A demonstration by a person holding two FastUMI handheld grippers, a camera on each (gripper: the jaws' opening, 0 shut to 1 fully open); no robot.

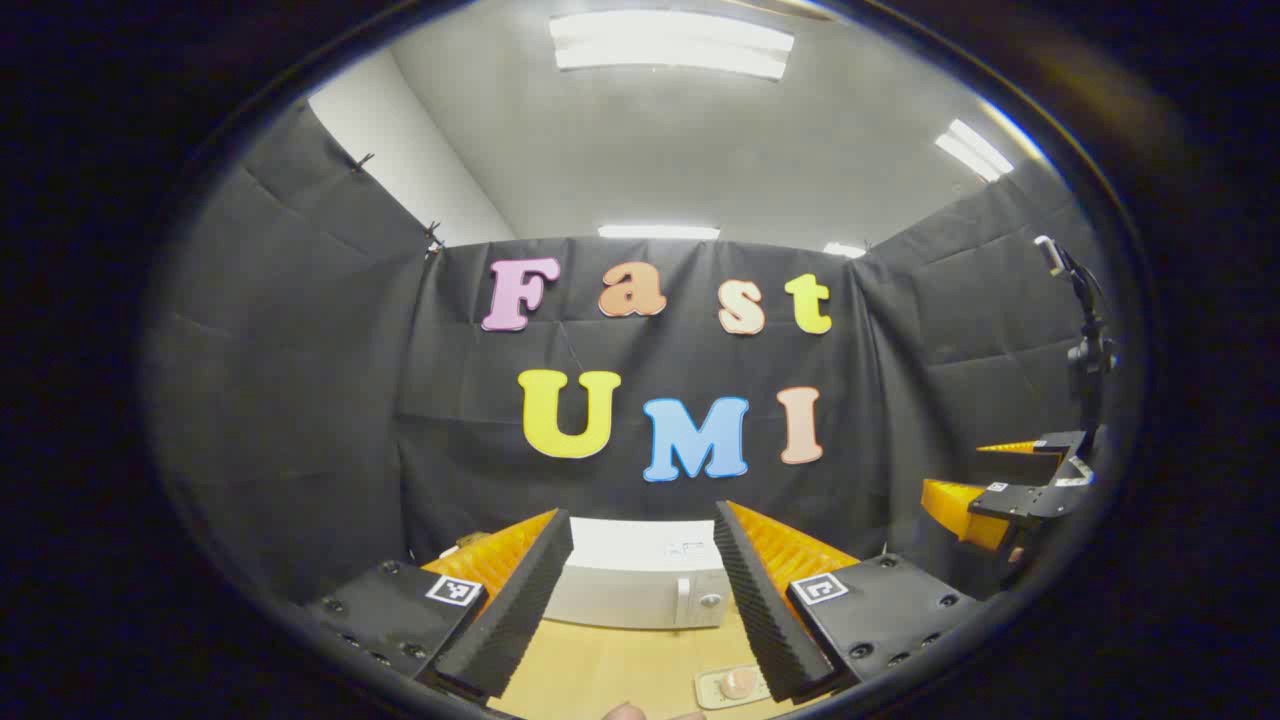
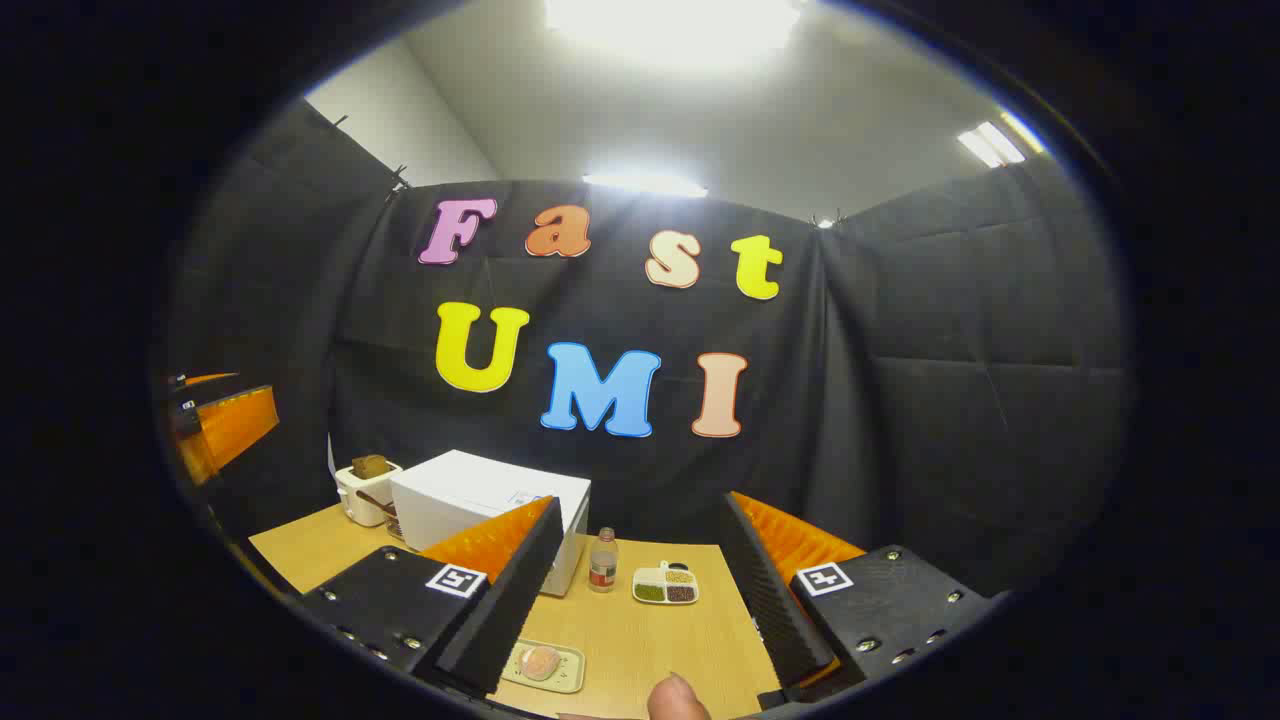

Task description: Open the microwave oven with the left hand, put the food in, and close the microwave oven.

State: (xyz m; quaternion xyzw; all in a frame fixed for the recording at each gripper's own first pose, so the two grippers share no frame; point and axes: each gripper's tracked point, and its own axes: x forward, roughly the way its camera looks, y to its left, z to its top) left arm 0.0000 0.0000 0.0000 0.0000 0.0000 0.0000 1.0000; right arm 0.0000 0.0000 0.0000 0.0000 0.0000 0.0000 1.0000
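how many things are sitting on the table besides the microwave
4 that I can tell: a small bottle beside the microwave, a compartment dish right of it, a food tray at the near edge, and a white container behind the microwave's left. The gripper fingers may hide more.

- In the left gripper view, the left claw [image 1: 640,600] fills the lower middle of the frame, its two ribbed fingers [image 1: 510,610] spread wide with nothing between them.
- The right claw [image 1: 1000,495] shows at the right edge of that view, seemingly parted, though it is small and partly cut off.
- In the right gripper view, the right claw [image 2: 640,600] sits at lower centre, fingers wide apart and holding nothing.
- A fingertip [image 2: 678,698] pokes up at the bottom edge.
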